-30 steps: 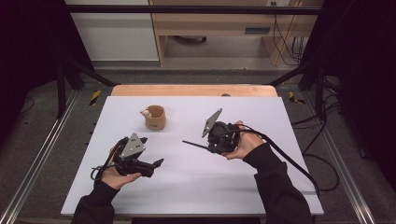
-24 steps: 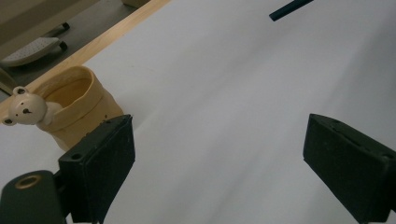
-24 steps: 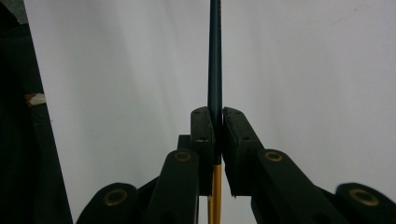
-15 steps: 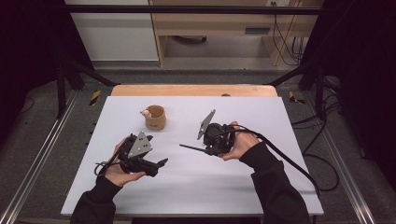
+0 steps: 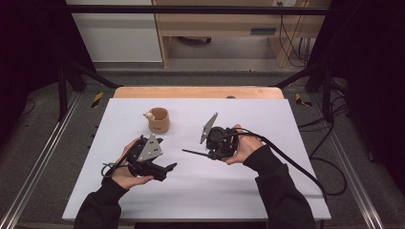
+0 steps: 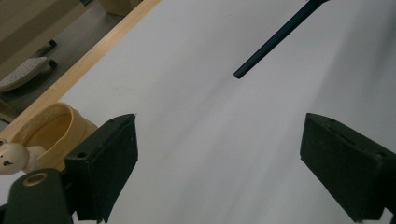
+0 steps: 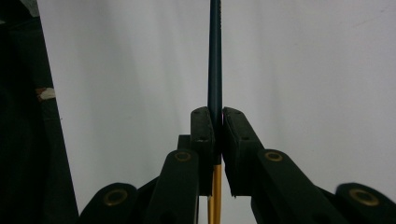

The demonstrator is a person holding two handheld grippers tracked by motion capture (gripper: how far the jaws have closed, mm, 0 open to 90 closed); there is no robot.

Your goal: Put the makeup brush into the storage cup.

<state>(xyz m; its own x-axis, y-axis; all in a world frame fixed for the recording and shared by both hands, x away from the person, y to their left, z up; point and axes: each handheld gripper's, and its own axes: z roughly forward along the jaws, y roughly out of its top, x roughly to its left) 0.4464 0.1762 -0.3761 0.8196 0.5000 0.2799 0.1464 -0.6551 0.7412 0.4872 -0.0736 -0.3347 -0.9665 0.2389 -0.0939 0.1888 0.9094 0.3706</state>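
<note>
You sit at a white table (image 5: pixel 200 191) with a wooden strip along its far edge. Most of the surface is bare, with wide open room toward 12 o'clock, toward 3 o'clock and along the near edge.

Your right gripper (image 5: pixel 210 153) sits just right of the table's centre. Its jaws are pressed together on a thin dark stick (image 5: pixel 193 152). The stick lies nearly level, its long axis running across the table, its free tip pointing toward 9 o'clock, at your left hand. In the right gripper view the stick (image 7: pixel 215 60) runs straight ahead from the jaws, with a yellow part behind them.

Your left gripper (image 5: pixel 165 168) is at about 7 o'clock from centre, jaws spread wide with nothing between them.

A tan cup (image 5: pixel 158 120) stands at about 11 o'clock, well apart from both grippers. A small white figure (image 6: pixel 11 157) perches on its rim; I cannot tell what else is inside.
</note>
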